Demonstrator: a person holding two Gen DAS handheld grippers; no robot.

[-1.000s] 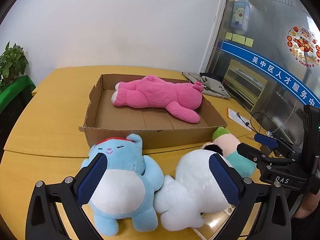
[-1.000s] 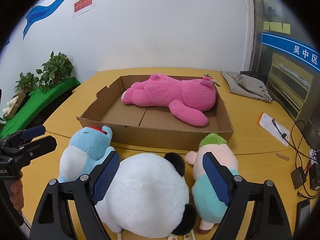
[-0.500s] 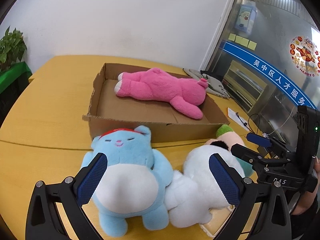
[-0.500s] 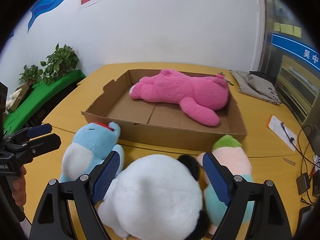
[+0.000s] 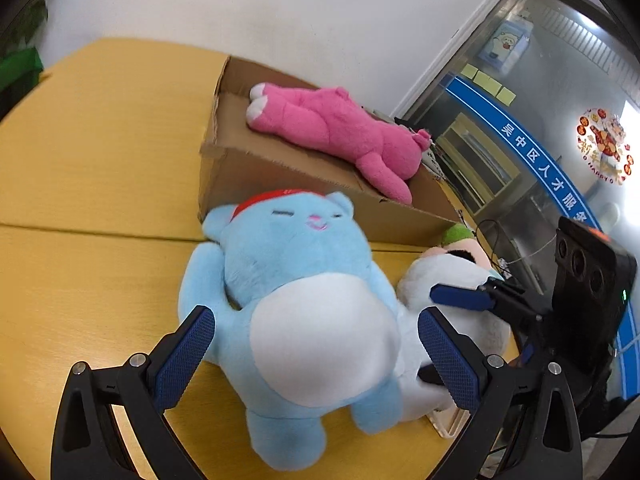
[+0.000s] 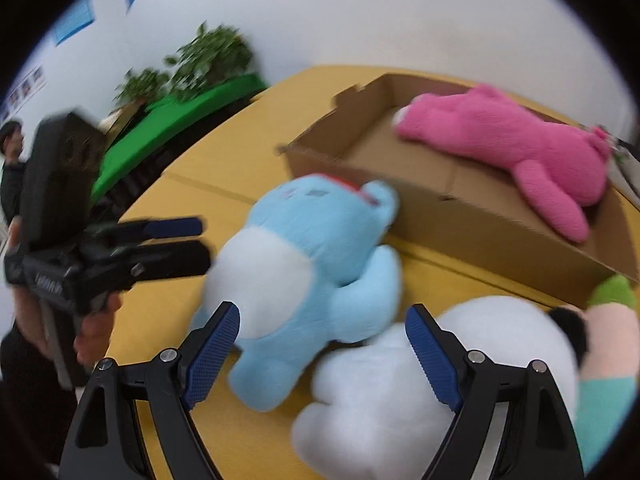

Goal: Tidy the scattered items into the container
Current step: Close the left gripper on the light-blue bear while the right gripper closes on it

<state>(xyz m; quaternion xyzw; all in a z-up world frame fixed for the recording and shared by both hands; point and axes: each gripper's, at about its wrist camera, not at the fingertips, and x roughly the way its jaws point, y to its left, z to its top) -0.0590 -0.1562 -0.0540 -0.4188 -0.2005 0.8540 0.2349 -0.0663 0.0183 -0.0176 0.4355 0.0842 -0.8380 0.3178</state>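
Observation:
A light blue plush bear [image 5: 304, 300] lies on its back on the yellow table, in front of the cardboard box [image 5: 280, 176]. My left gripper [image 5: 316, 356] is open and straddles its white belly without squeezing. My right gripper [image 6: 322, 356] is open too, over the bear's [image 6: 312, 248] leg and the white panda plush [image 6: 440, 380]. A pink plush [image 5: 332, 132] lies inside the box. A peach and teal plush with a green top [image 6: 608, 360] sits right of the panda. The right wrist view is blurred.
Potted plants on a green stand [image 6: 192, 72] border the table's far left. A glass door with blue lettering [image 5: 540, 152] and cables [image 5: 492, 240] lie to the right. A person [image 6: 12, 160] stands at the far left. The box [image 6: 480, 220] has bare floor near its front.
Both grippers have come down and closer to the toys. The right one has swung left from the panda toward the blue bear. Both stay open.

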